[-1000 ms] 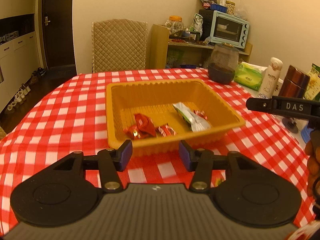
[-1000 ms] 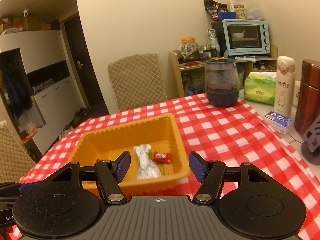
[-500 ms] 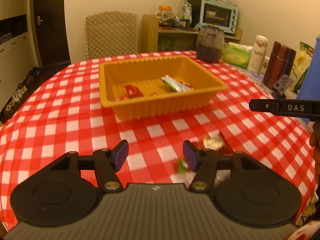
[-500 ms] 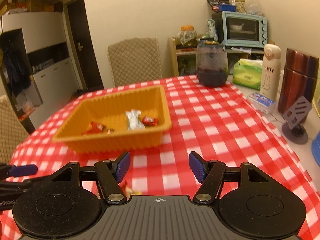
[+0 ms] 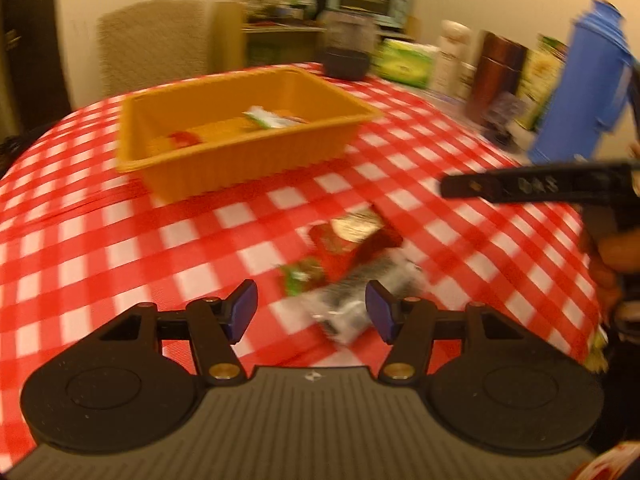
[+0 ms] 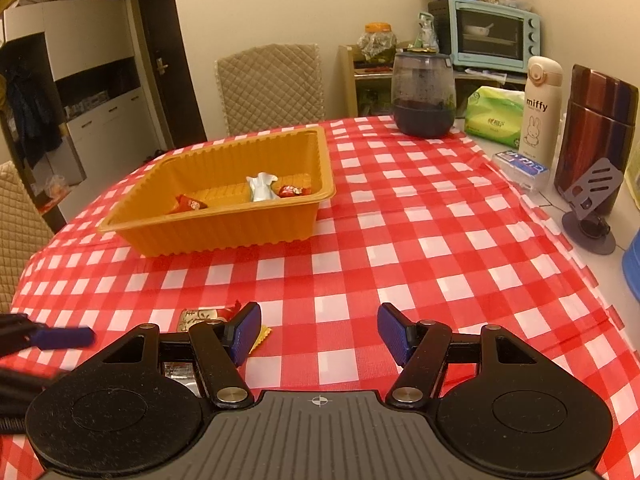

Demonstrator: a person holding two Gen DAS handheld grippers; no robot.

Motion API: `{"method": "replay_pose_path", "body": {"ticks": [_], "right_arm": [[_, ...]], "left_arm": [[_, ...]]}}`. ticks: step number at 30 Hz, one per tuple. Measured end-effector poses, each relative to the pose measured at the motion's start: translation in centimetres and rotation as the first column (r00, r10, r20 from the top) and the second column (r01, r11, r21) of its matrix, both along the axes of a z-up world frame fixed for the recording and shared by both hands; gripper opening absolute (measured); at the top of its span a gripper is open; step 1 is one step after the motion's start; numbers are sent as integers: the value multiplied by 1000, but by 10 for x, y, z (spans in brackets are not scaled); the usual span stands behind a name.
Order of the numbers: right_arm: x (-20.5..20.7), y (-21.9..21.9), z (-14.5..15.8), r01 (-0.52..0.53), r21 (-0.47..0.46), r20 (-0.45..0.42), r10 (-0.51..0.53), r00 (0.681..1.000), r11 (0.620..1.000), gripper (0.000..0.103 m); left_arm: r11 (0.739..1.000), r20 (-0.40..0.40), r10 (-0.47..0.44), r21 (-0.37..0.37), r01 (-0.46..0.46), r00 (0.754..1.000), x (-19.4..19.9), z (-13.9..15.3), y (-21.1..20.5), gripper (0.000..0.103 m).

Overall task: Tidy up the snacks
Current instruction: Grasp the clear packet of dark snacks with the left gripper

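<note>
3 snacks are already seen inside the orange tray (image 6: 224, 216) at the counter's (image 6: 400, 240) far side, while the left hand-held gripper (image 5: 312, 310) has been drawn back from it toward loose packets (image 5: 352, 264) by the near edge. Both hand-held grippers, right (image 6: 319, 330) included, are held wide open and empty; another pickup seems imminent.
</note>
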State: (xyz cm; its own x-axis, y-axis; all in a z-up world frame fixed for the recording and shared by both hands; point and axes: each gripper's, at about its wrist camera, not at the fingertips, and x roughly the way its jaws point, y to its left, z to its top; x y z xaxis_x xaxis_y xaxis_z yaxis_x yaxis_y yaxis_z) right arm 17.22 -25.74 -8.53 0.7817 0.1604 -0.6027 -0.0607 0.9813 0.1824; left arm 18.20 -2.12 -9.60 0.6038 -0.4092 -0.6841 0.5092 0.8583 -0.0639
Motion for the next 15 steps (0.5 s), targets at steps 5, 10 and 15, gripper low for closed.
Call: {"method": "replay_pose_path", "body": {"ticks": [5,10,15], "right_arm": [[2,-3,-2,8,0,-5,-8,1000,1000,65],[5,-8,-4,27,26,-24,-26,999,999,65],[8,-11,-5,43,42,-34,-41,999,998,65]], "left_arm": [[986,24,-153,75,151,988,2,-10,-25,56],[964,26,-244,114,239,969,10,-19,-42,56],[956,-9,-267,122,266,964,13,-26,-49,56]]}}
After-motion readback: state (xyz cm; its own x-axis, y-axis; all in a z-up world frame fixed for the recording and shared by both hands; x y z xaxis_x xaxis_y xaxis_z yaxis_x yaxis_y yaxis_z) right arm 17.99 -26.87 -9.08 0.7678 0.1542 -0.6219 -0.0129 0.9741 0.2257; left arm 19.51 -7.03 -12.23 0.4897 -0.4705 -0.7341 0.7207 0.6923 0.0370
